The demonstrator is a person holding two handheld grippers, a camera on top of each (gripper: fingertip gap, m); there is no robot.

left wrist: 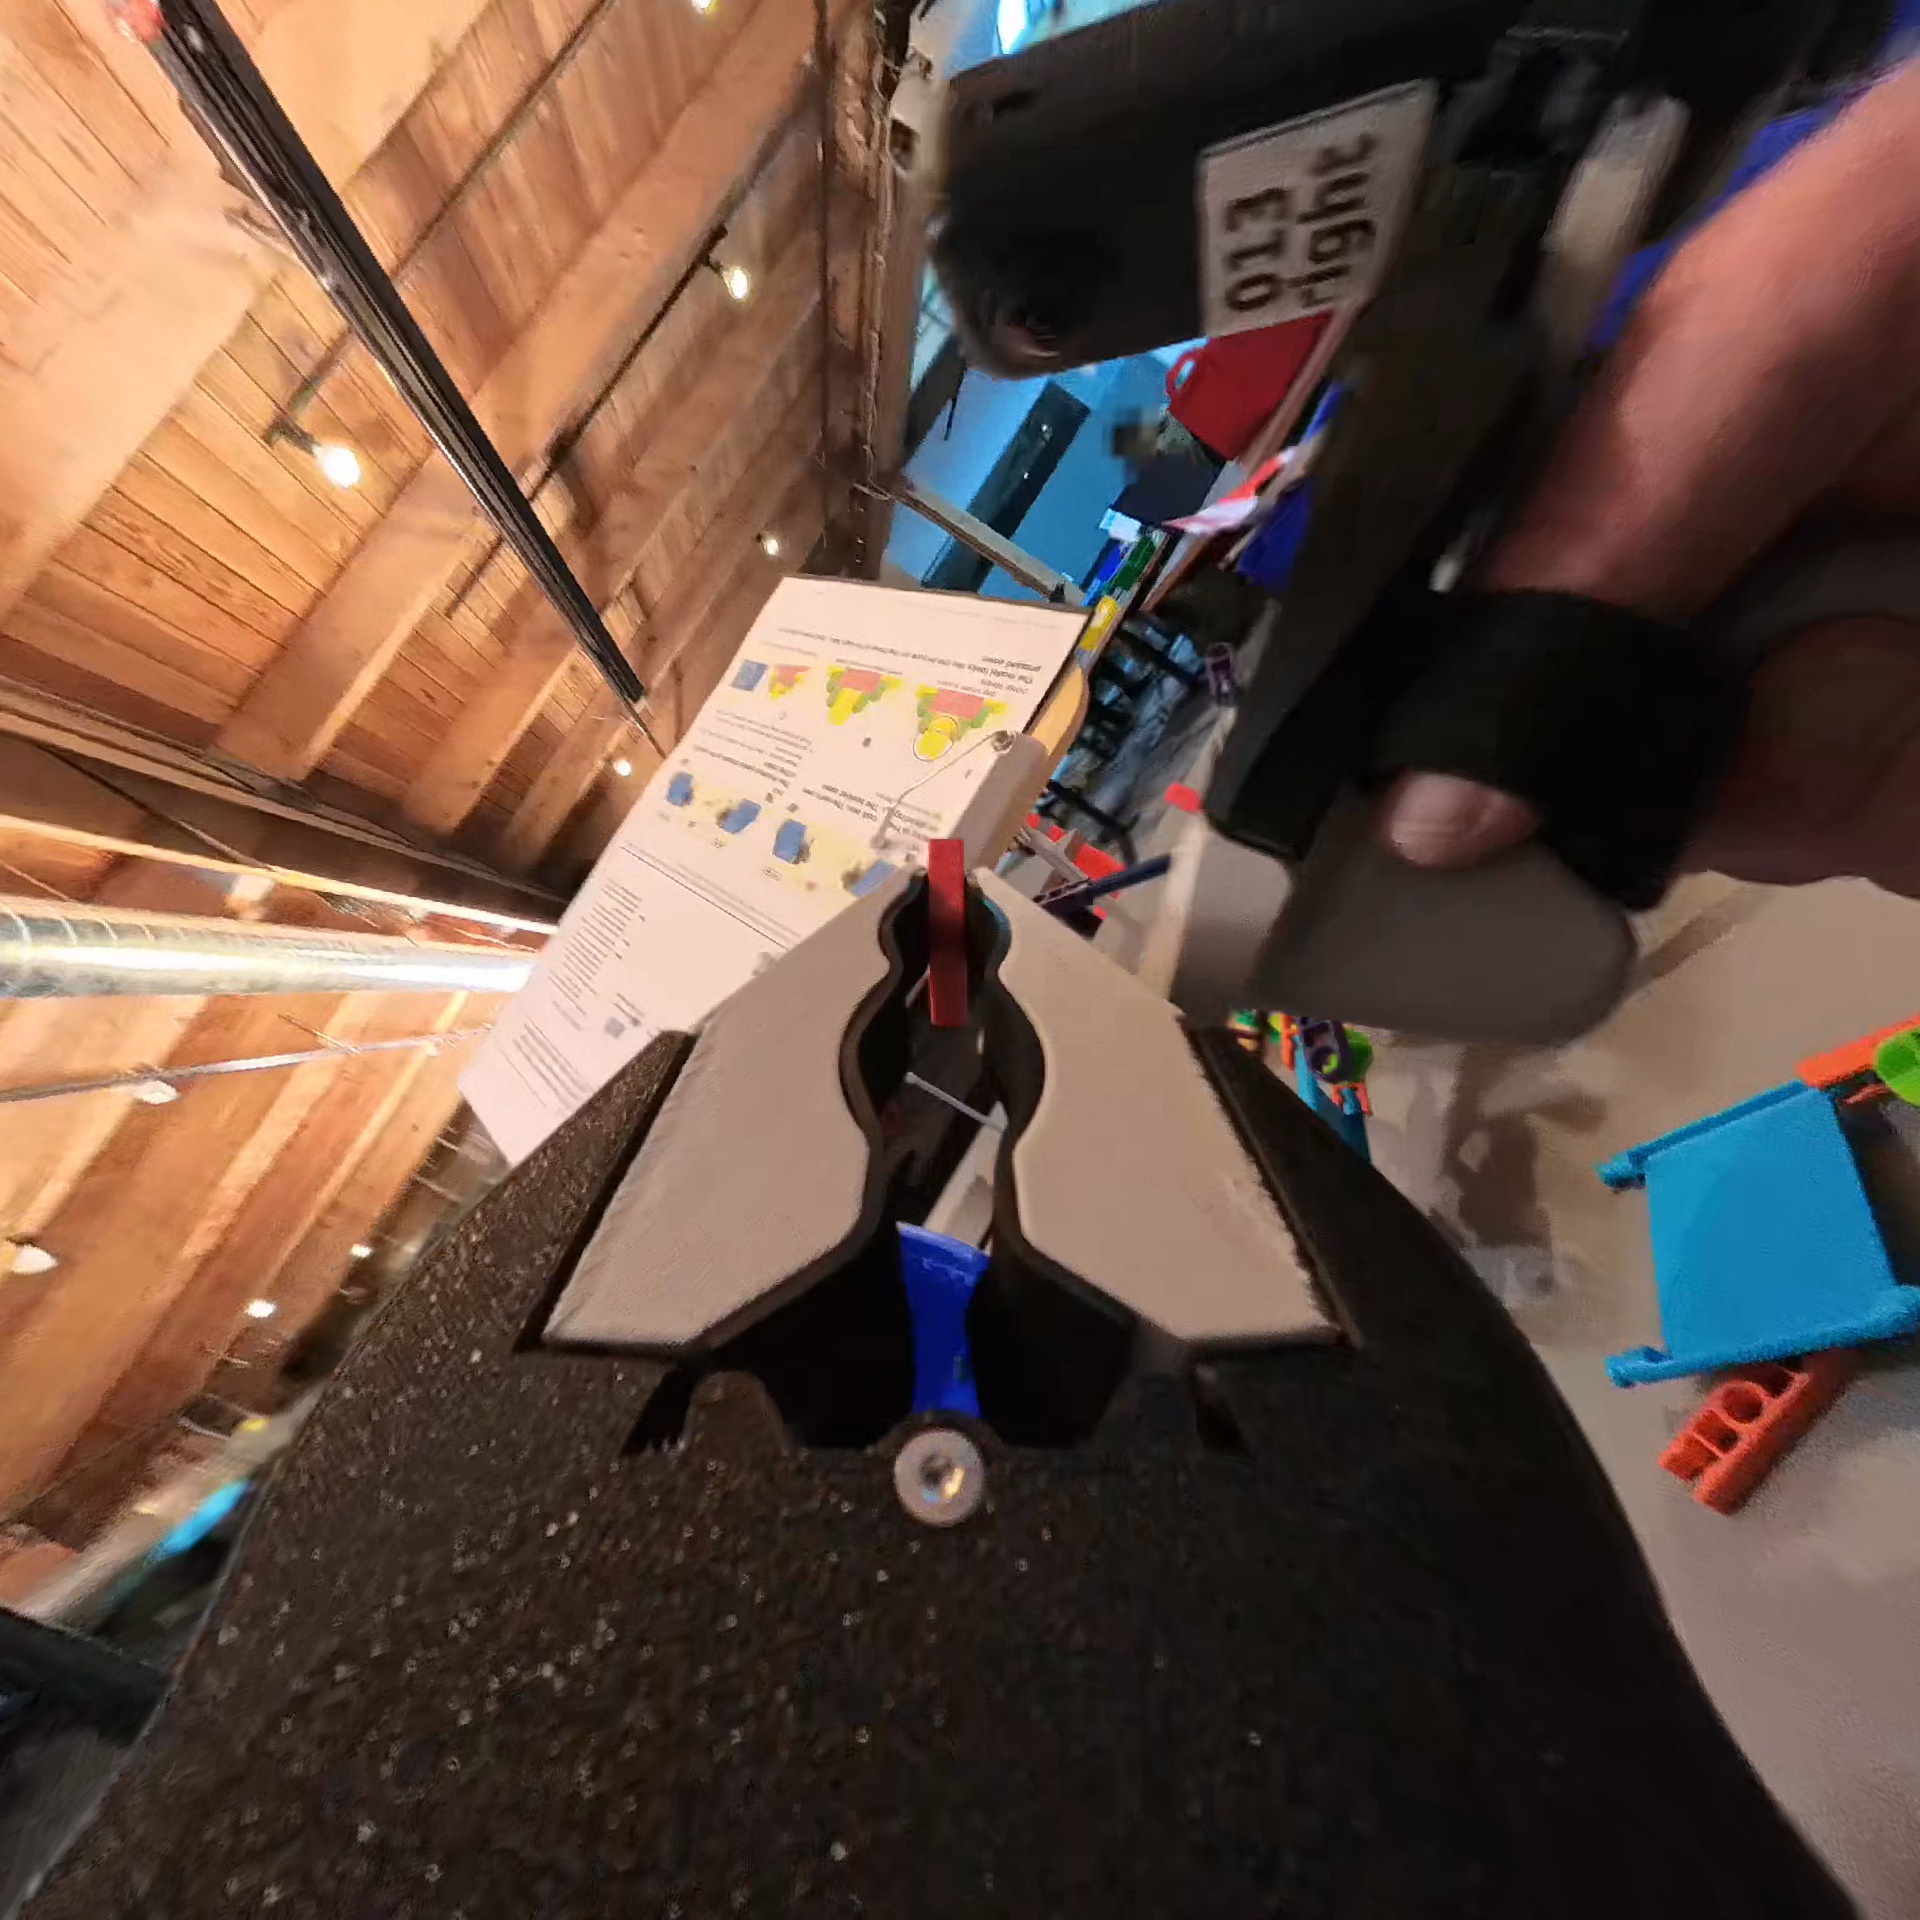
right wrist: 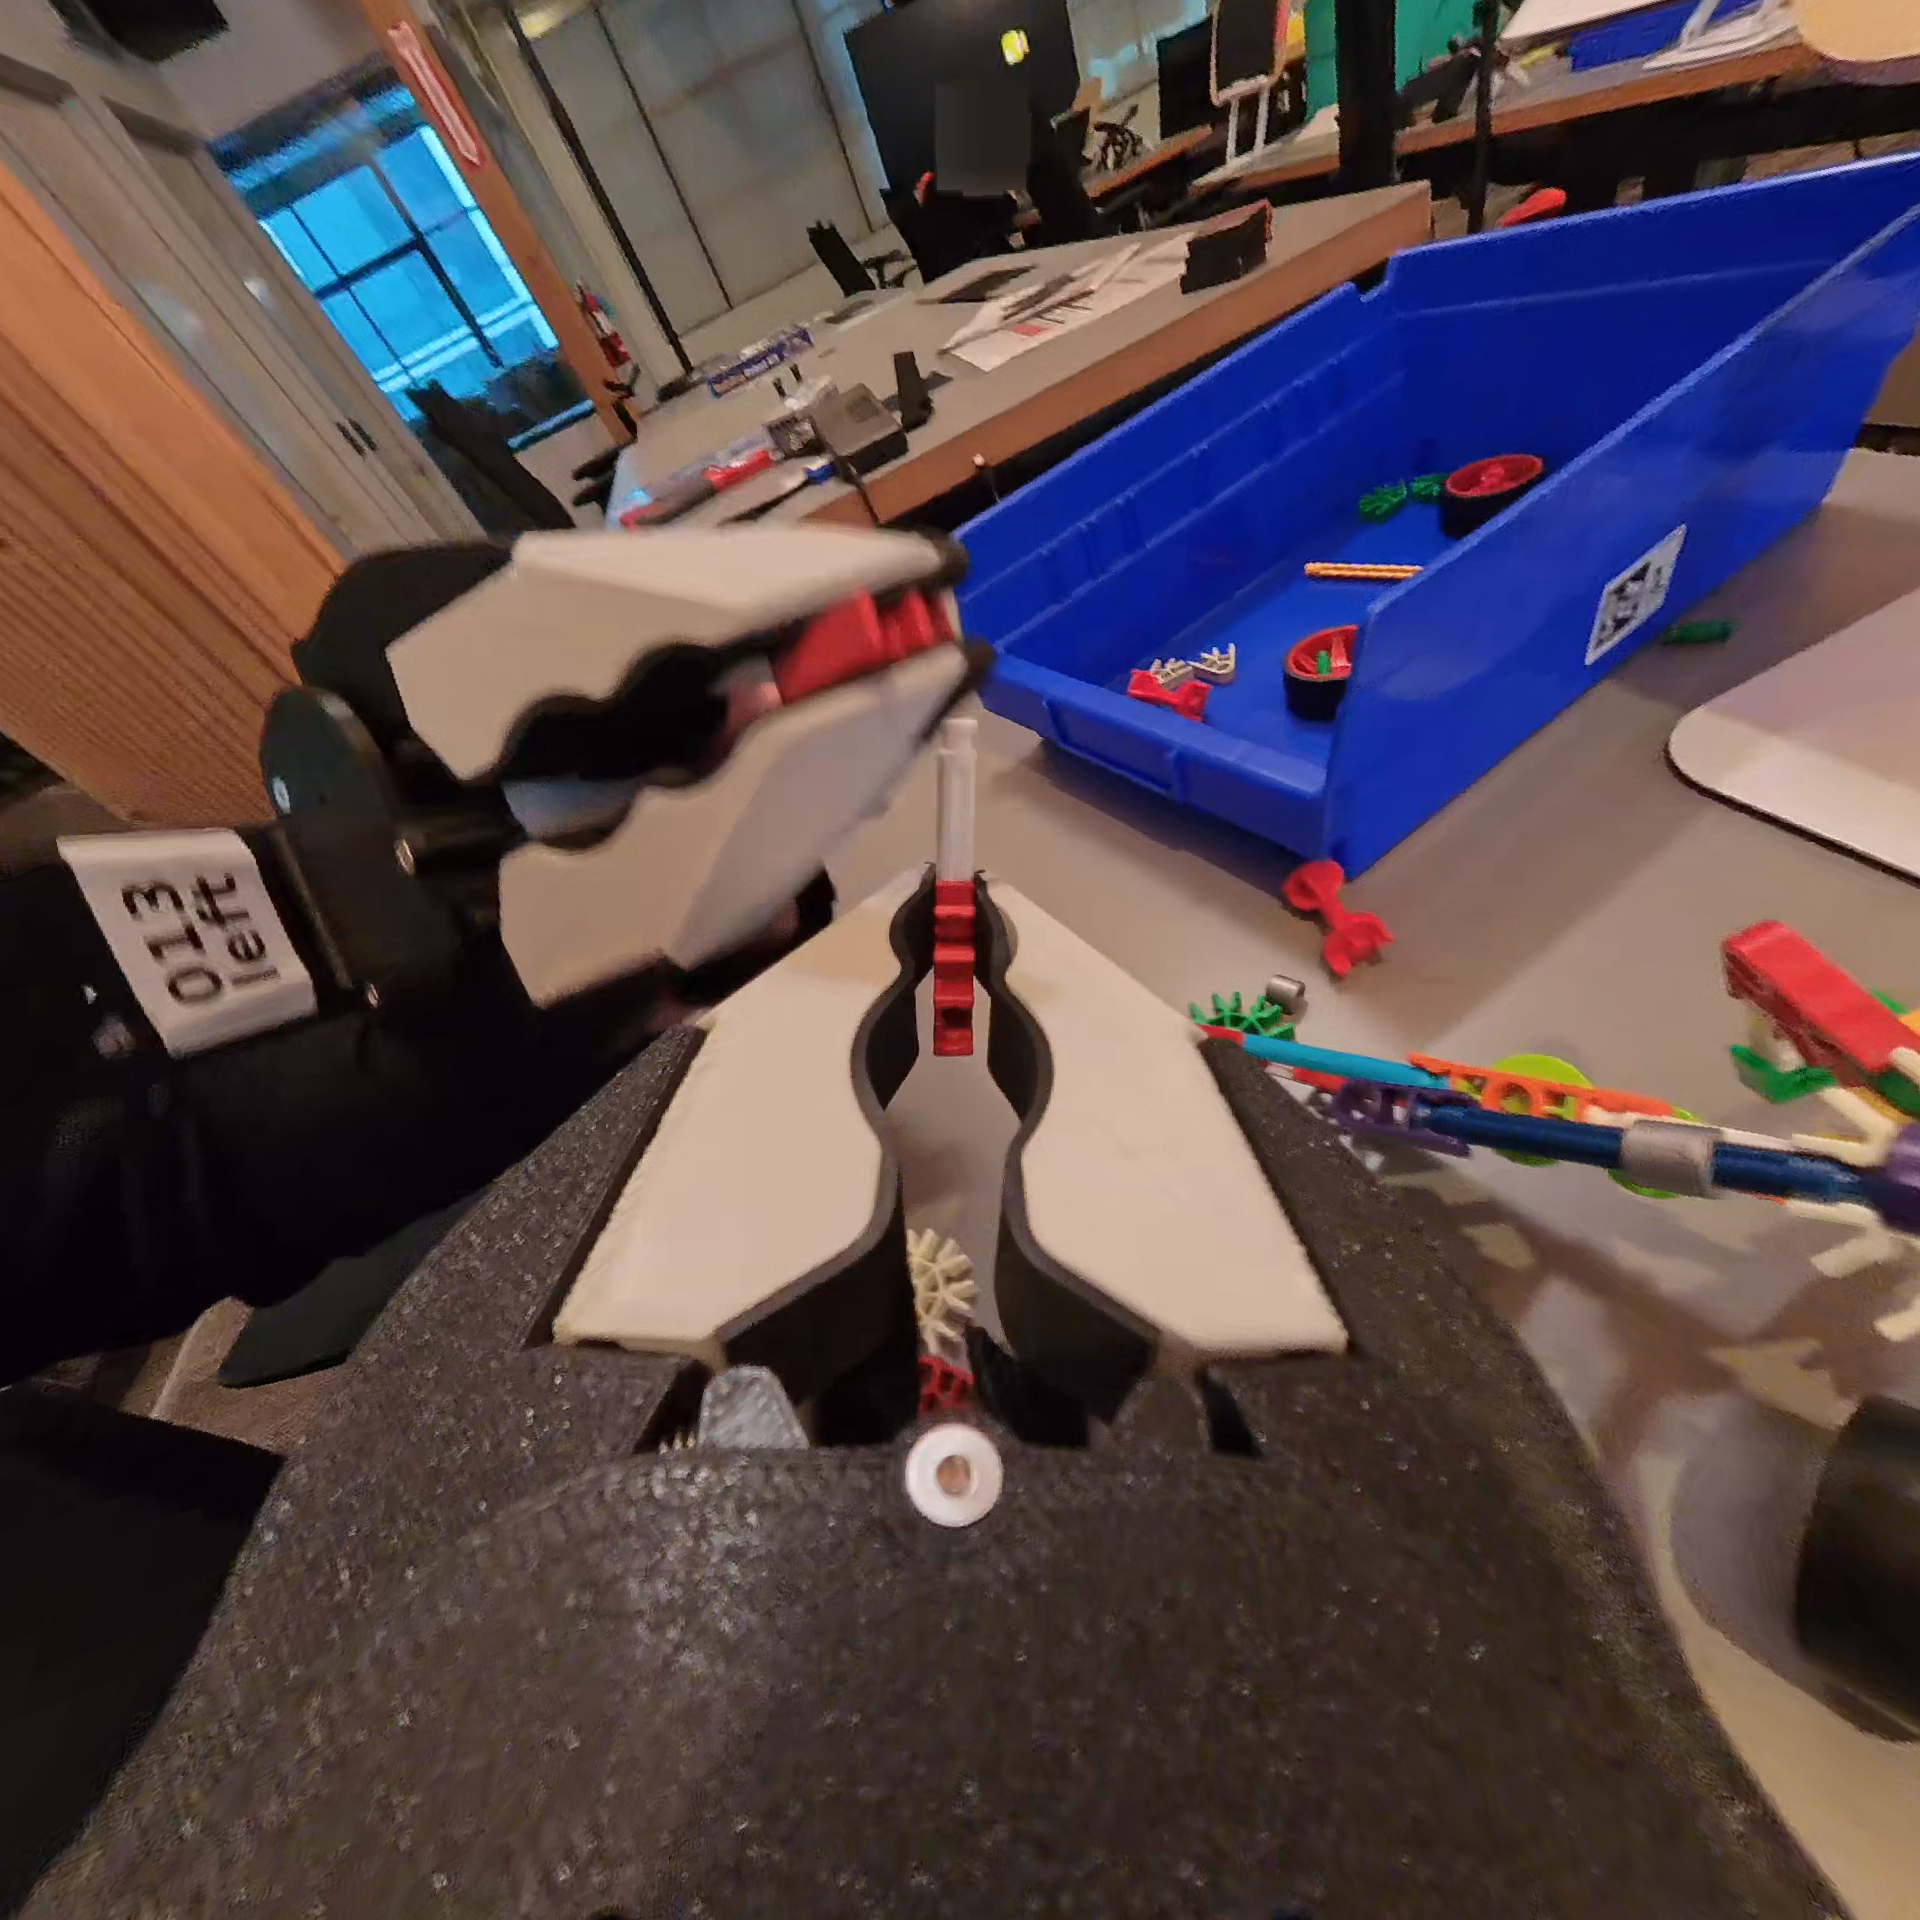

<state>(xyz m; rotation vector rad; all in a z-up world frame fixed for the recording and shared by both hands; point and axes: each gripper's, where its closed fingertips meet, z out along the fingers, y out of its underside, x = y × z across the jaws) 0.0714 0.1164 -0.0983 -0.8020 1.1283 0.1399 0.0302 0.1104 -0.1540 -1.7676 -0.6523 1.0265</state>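
Note:
My left gripper [left wrist: 948, 883] is shut on a flat red plastic piece [left wrist: 945, 935] and is tilted up toward the ceiling. It also shows in the right wrist view [right wrist: 961, 613], held in a black-gloved hand, with the red piece [right wrist: 873, 634] between its fingers. My right gripper [right wrist: 954, 883] is shut on a red connector [right wrist: 952, 966] with a short white rod [right wrist: 956, 800] sticking out past its tips. The rod's end is just below the left gripper's tips. The right gripper's body [left wrist: 1247, 208] and a hand fill the left view's upper right.
A blue bin [right wrist: 1455, 748] with wheels and small connectors stands on the grey table [right wrist: 1558, 935] ahead right. A built toy of coloured rods [right wrist: 1558, 1122] lies at right; a red connector [right wrist: 1335, 920] lies by the bin. A printed instruction sheet [left wrist: 790, 810] stands on a clipboard. A blue panel [left wrist: 1766, 1226] lies nearby. The left gripper's tips are roughly 6 centimetres from the right gripper's.

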